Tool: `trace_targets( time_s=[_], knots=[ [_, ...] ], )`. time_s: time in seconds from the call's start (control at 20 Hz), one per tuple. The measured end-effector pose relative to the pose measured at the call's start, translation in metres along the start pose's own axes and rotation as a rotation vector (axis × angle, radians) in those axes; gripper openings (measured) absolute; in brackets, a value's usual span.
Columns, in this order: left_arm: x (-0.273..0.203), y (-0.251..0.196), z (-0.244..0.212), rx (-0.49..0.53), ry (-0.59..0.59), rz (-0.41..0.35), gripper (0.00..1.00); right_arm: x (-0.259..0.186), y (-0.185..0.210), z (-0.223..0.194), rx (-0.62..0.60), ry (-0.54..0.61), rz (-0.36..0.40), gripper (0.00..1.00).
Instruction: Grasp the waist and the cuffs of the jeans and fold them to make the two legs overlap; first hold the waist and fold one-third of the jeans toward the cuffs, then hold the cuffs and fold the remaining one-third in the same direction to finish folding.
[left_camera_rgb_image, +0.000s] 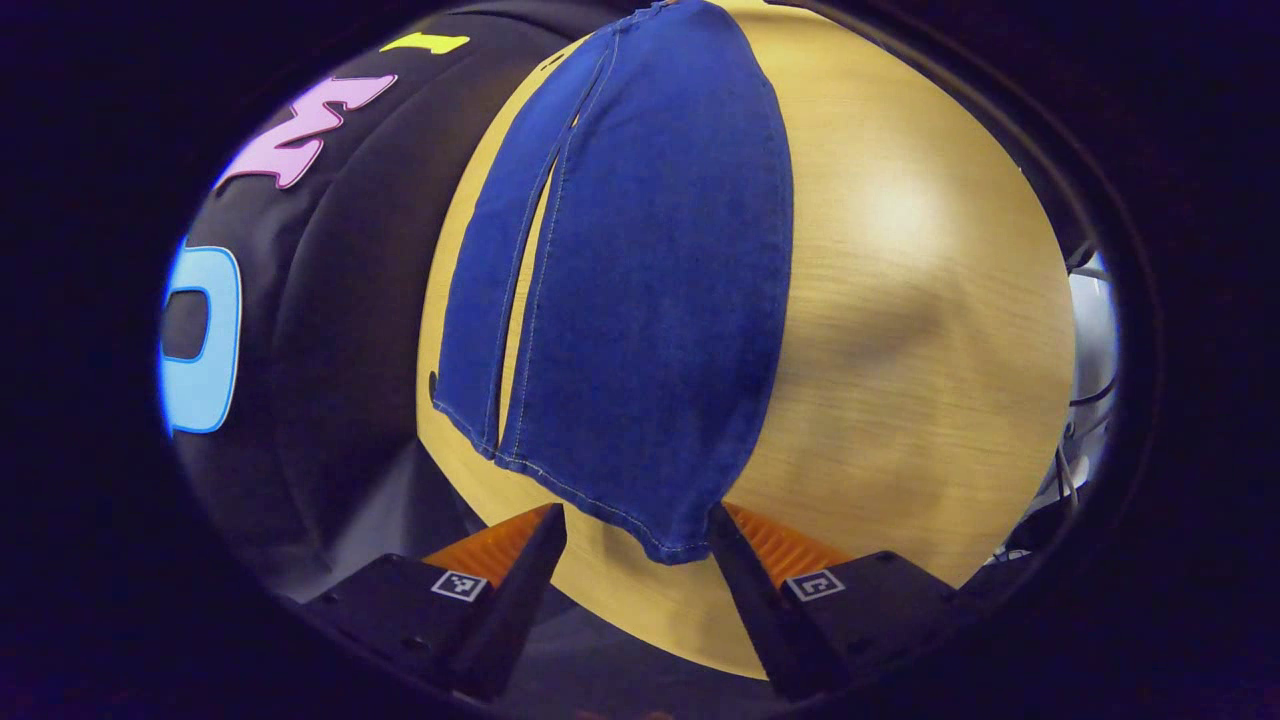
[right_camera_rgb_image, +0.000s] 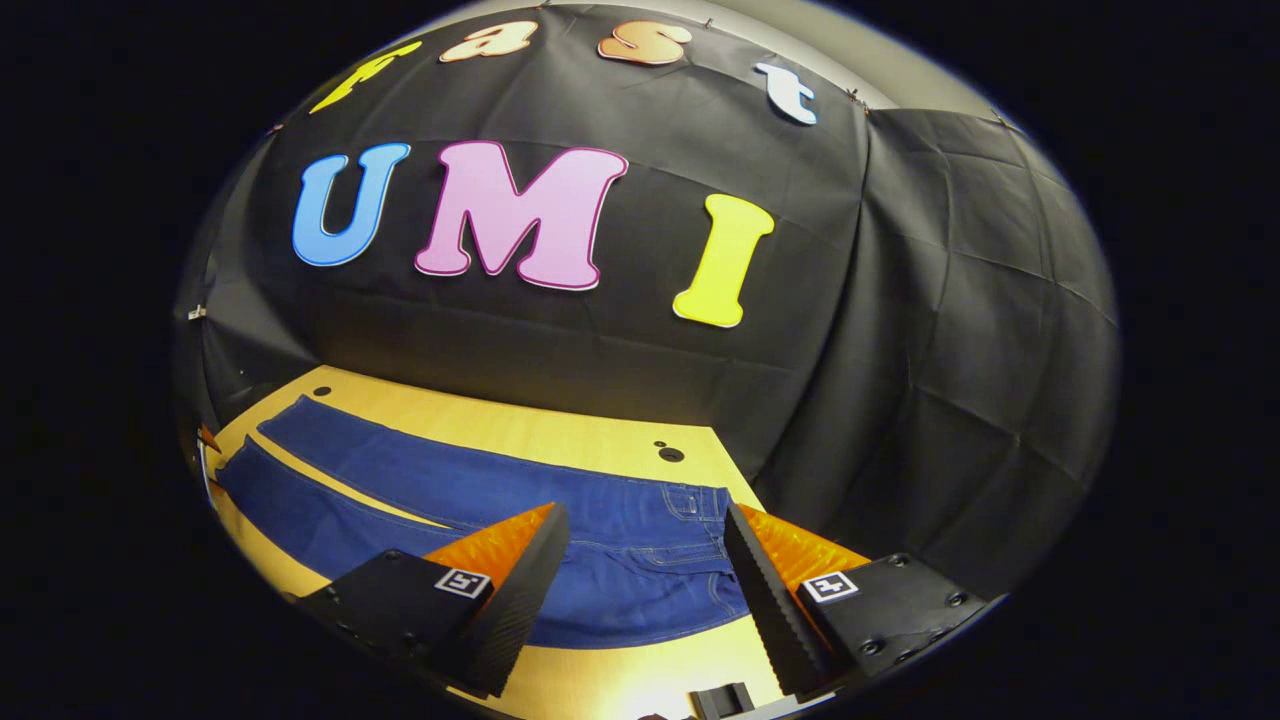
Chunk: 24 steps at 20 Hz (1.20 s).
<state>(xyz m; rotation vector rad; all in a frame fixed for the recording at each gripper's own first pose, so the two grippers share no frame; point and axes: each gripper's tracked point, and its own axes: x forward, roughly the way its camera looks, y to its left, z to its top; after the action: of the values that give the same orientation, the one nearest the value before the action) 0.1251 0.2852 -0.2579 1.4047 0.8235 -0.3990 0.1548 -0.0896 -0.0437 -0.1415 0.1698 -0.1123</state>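
Observation:
Blue jeans (left_camera_rgb_image: 640, 290) lie flat and unfolded on a light wooden table (left_camera_rgb_image: 920, 330), the two legs side by side with a narrow gap between them. In the left gripper view my left gripper (left_camera_rgb_image: 637, 520) is open at the cuff end, its fingers either side of the near leg's cuff (left_camera_rgb_image: 670, 545), not pressing it. In the right gripper view the jeans (right_camera_rgb_image: 450, 510) stretch to the left, with the waist (right_camera_rgb_image: 700, 545) nearest my right gripper (right_camera_rgb_image: 645, 520). That gripper is open, hovering above the waist and hip area.
The black cloth wall (right_camera_rgb_image: 900, 350) stands close behind the table's far edge. Two small dark holes (right_camera_rgb_image: 668, 452) mark the tabletop (right_camera_rgb_image: 540, 425) near the waist. Cables and white equipment (left_camera_rgb_image: 1085, 330) sit beyond the table's edge in the left gripper view.

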Motion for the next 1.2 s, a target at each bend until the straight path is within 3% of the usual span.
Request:
trace_targets(
  time_s=[0.2, 0.35, 0.65, 0.75, 0.95, 1.2],
  knots=[
    [0.007, -0.007, 0.000, -0.057, 0.016, -0.150, 0.65, 0.004, -0.016, -0.014, -0.036, 0.035, -0.024, 0.97],
    [0.010, -0.007, -0.001, -0.071, 0.029, -0.167, 0.32, 0.012, -0.042, -0.019, -0.173, 0.007, -0.048, 0.96],
    [0.012, -0.008, 0.000, -0.061, 0.025, -0.183, 0.19, 0.045, -0.116, -0.044, -0.591, -0.027, -0.076, 0.96],
    [0.012, -0.008, 0.000, -0.072, 0.030, -0.195, 0.16, 0.059, -0.132, -0.069, -0.737, -0.001, -0.046, 0.96],
    [0.012, -0.007, -0.001, -0.059, 0.054, -0.200, 0.11, 0.083, -0.148, -0.120, -1.031, 0.066, 0.098, 0.96],
    [0.012, -0.008, -0.001, -0.062, 0.091, -0.225, 0.11, 0.104, -0.156, -0.212, -1.318, 0.193, 0.359, 0.96]
  ],
)
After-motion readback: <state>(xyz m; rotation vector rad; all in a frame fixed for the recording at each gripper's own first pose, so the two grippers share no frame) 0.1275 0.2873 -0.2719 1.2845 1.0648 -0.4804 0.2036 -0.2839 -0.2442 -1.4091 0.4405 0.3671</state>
